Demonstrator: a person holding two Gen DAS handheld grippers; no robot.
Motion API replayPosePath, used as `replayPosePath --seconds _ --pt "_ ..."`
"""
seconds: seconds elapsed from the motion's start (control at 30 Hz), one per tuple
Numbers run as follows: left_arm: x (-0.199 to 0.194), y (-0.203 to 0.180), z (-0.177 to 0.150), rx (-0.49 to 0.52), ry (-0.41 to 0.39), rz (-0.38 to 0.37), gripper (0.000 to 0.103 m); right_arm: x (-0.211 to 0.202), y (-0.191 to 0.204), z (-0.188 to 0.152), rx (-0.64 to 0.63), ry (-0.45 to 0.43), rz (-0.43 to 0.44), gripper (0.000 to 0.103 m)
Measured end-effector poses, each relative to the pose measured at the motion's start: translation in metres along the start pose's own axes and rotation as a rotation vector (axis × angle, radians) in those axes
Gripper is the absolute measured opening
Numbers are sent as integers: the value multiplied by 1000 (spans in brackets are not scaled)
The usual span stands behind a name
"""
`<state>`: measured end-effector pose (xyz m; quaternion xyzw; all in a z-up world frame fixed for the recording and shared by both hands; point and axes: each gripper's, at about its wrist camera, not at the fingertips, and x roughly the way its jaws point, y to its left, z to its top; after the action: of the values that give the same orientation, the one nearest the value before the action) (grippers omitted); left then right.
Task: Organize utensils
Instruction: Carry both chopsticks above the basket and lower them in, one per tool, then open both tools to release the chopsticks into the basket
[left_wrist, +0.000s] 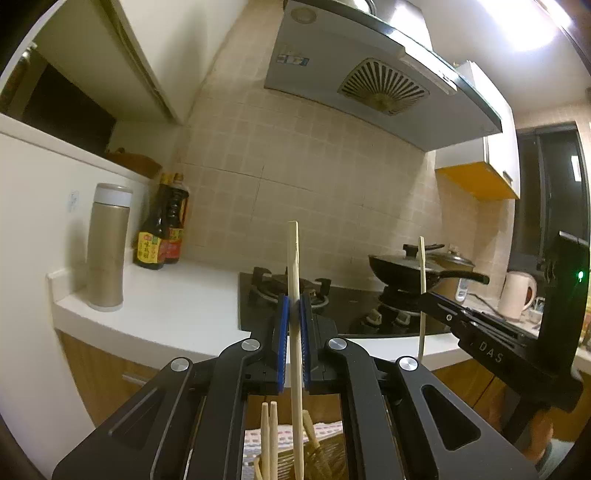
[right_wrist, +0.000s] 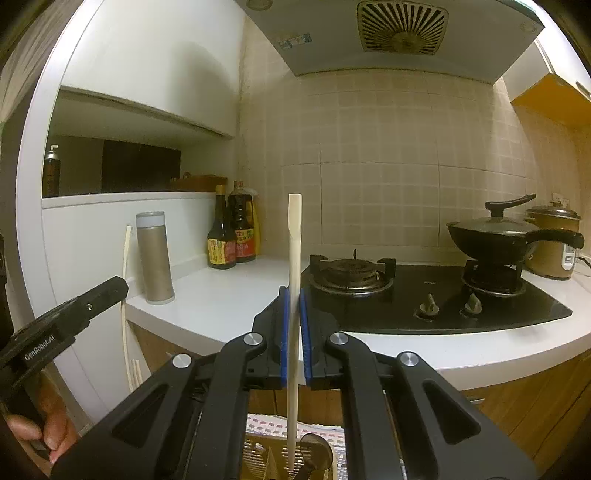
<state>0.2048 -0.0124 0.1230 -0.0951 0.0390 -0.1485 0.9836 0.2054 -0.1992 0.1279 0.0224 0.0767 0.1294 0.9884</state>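
My left gripper (left_wrist: 293, 306) is shut on a pale wooden chopstick (left_wrist: 294, 280) held upright, its lower end down among several chopsticks (left_wrist: 269, 439) in a woven holder (left_wrist: 325, 458) below. My right gripper (right_wrist: 293, 299) is shut on another upright wooden chopstick (right_wrist: 294, 258), its tip over a slotted basket (right_wrist: 258, 458) that holds a dark spoon (right_wrist: 314, 450). The right gripper (left_wrist: 424, 295) with its chopstick (left_wrist: 422, 266) shows at the right of the left wrist view. The left gripper (right_wrist: 123, 286) with its chopstick (right_wrist: 126, 258) shows at the left of the right wrist view.
A white counter (right_wrist: 221, 299) carries a gold thermos (right_wrist: 154, 258) and two sauce bottles (right_wrist: 231, 232). A black gas hob (right_wrist: 424, 295) holds a lidded black pan (right_wrist: 495, 236); a rice cooker (right_wrist: 554, 243) stands beyond. A range hood (left_wrist: 369, 74) hangs above. A patterned cloth (right_wrist: 266, 422) lies under the basket.
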Motion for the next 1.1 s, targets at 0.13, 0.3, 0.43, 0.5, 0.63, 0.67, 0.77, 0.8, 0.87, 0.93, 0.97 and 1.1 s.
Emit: replayPosePath --seconds 0.13,0.3,0.43,0.5,0.63,0.67,0.77,0.8,0.87,0.93,0.97,1.1 --pt "2 -2 -9 25 8 12 4 3 -3 -7 21 8 11 4" --pt "-2 1 -17 28 20 10 4 0 -6 -14 34 21 16 5" --pt "-6 2 -20 19 28 -7 5 -9 -5 -20 29 17 14 5" --pt "-10 4 -22 7 35 -22 8 -13 -5 -25 39 39 28 5" --pt "-18 6 -26 -6 55 -23 27 -25 -8 -32 45 64 31 7" --pt "-20 6 -26 -8 62 -26 27 -30 -8 -34 45 72 30 7" --pt "-30 7 -26 -17 79 -25 33 -43 -9 -37 40 83 33 7" --pt "-34 7 -25 -19 83 -25 36 -49 -10 -37 39 85 35 7" --pt "-44 6 -25 -21 90 -26 47 -60 -10 -38 41 95 44 8" --pt "-53 2 -26 -16 98 -28 48 -71 -10 -40 44 106 49 13" --pt "-59 0 -26 -10 105 -31 51 -78 -9 -41 44 109 51 19" --pt "-85 -11 -27 26 114 -32 68 -104 -3 -47 45 108 45 50"
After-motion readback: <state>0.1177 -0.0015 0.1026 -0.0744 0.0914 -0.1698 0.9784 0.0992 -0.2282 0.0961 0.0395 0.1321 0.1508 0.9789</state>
